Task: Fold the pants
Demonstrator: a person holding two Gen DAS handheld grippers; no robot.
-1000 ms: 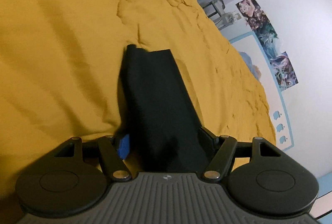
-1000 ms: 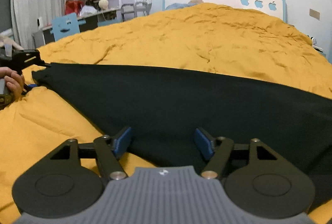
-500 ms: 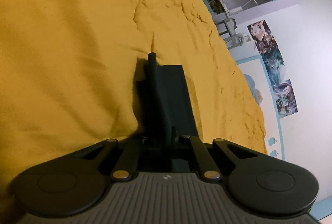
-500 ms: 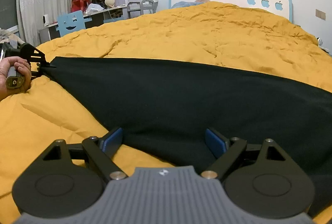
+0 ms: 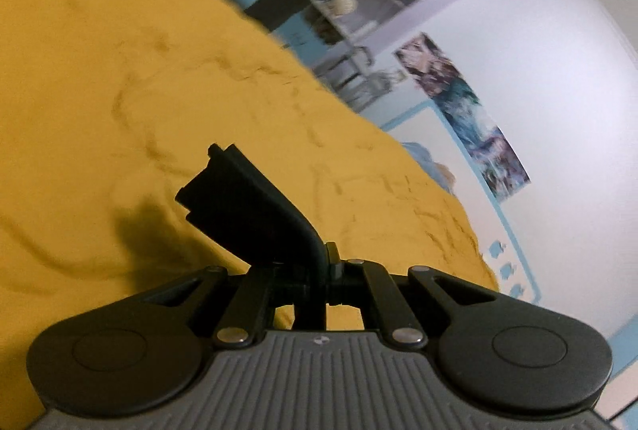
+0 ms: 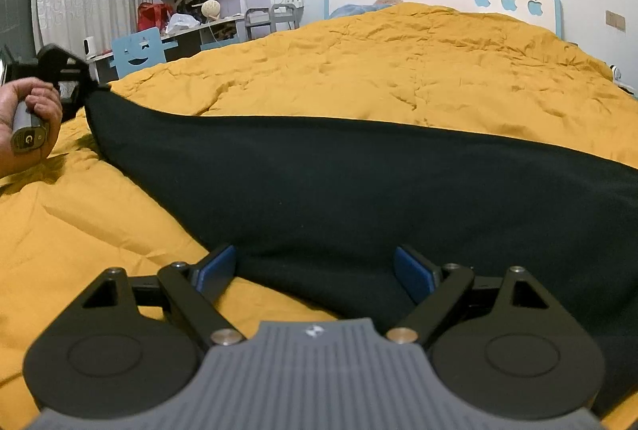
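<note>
Left tool [image 5: 319, 262] pinches black pants [image 6: 359, 190]; handle label [image 6: 28, 139] perhaps "C".

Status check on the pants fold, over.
Left claw shut on pants end, lifted. Right claw open over pants edge. Nothing in the way on yellow quilt.

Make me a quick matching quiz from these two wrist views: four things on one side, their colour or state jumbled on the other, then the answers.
Things:
1. left tongs
2. right tongs
3. pants
4. quilt

Colour or state:
A. yellow, wrinkled
B. open, over the cloth's near edge
C. shut on a cloth end
D. dark, spread across the bed

Pairs: 1-C, 2-B, 3-D, 4-A
</note>
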